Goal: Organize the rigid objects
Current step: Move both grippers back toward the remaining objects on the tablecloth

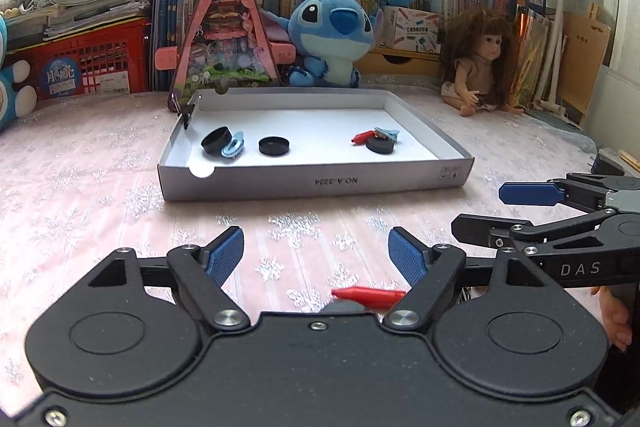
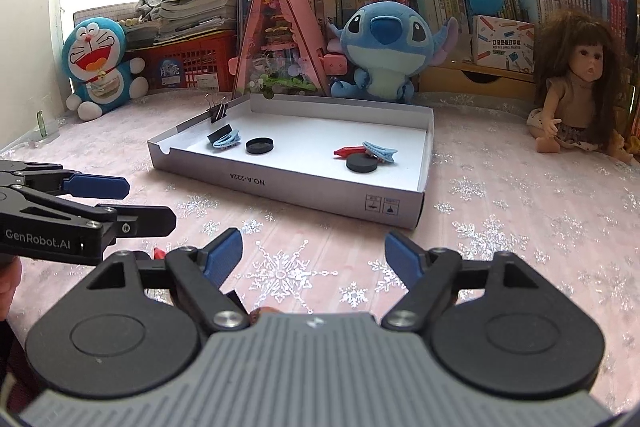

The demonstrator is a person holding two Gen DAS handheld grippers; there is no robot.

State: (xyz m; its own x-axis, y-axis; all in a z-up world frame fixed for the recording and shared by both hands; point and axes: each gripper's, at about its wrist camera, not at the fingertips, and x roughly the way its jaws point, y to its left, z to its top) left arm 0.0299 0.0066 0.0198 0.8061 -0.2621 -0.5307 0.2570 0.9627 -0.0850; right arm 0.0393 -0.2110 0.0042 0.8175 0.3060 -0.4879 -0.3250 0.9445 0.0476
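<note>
Left claw (image 1: 316, 251) hangs low over the pink snowflake cloth (image 1: 80, 187) on the bench, fingers spread wide and gripping nothing, short of the near wall of the shallow cardboard tray (image 1: 312, 183). And there's a red clip (image 1: 370, 297) lying on the cloth on the near side of the tray, right by the left claw's body, partly hidden under it. Right claw (image 2: 313, 251) sits alongside, also spread wide and bare, facing the tray's near right corner. From the left wrist view it comes in from the side with its blue pads well apart. Now into the tray: by the left wall, a black round cap (image 1: 216, 141) leans tilted with a light blue hair clip (image 1: 232, 147) touching it. Just beside that pair lies a second black cap (image 1: 274, 146), flat. Toward the tray's right wall there's a cluster: a third black disc (image 1: 381, 145), a small red clip (image 1: 362, 137) and another light blue clip (image 1: 387, 133), all bunched close together. A black binder clip (image 2: 216, 110) grips the tray's left wall near the far corner. Behind the tray stand a pink triangular display house (image 1: 228, 27), a blue plush toy (image 1: 332, 35) and, off toward the right, a doll (image 1: 478, 63) with brown hair.
</note>
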